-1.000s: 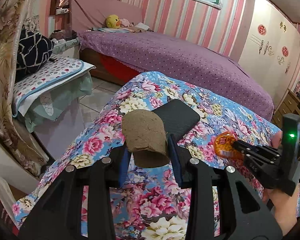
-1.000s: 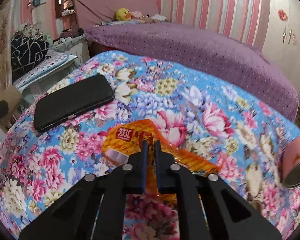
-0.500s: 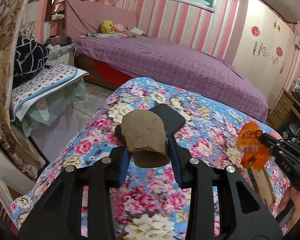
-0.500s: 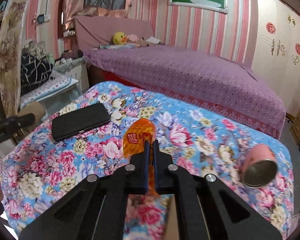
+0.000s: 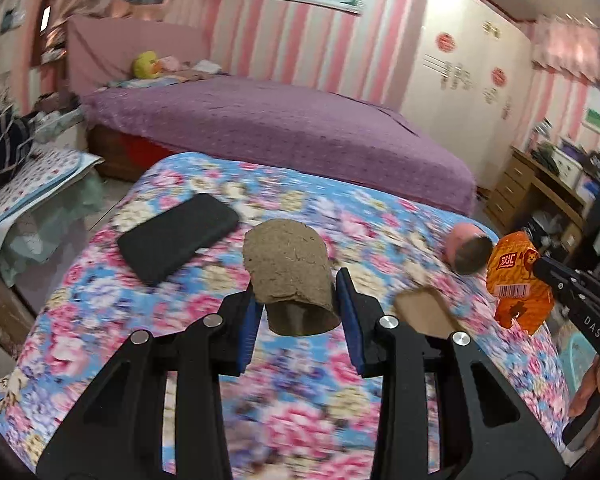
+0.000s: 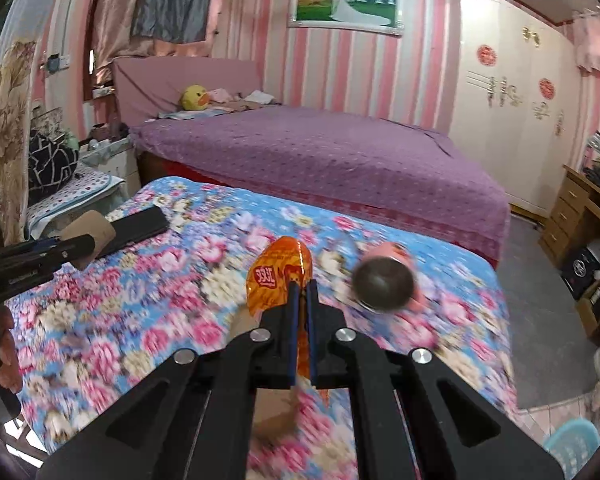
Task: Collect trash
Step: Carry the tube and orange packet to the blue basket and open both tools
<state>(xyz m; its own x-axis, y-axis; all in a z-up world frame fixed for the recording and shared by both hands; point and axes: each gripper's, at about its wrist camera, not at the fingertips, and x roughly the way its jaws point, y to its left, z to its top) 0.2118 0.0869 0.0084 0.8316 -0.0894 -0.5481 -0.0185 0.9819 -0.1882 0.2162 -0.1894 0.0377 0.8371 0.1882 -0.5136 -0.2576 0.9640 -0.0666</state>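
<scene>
The left tongs [image 5: 296,300] are clamping a cardboard tube [image 5: 290,276], and the right tongs [image 6: 302,304] are pinching an orange wrapper [image 6: 278,276], both above the floral desk [image 6: 140,312]

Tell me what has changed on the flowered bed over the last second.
The orange wrapper, a second ago lying on the flowered cover, now hangs clear of it, lifted by the right gripper. Both views have pulled back, so the pink can shows fully. The left gripper still clamps the cardboard tube; the right stays shut on the wrapper. The black phone and can lie where they were.
</scene>
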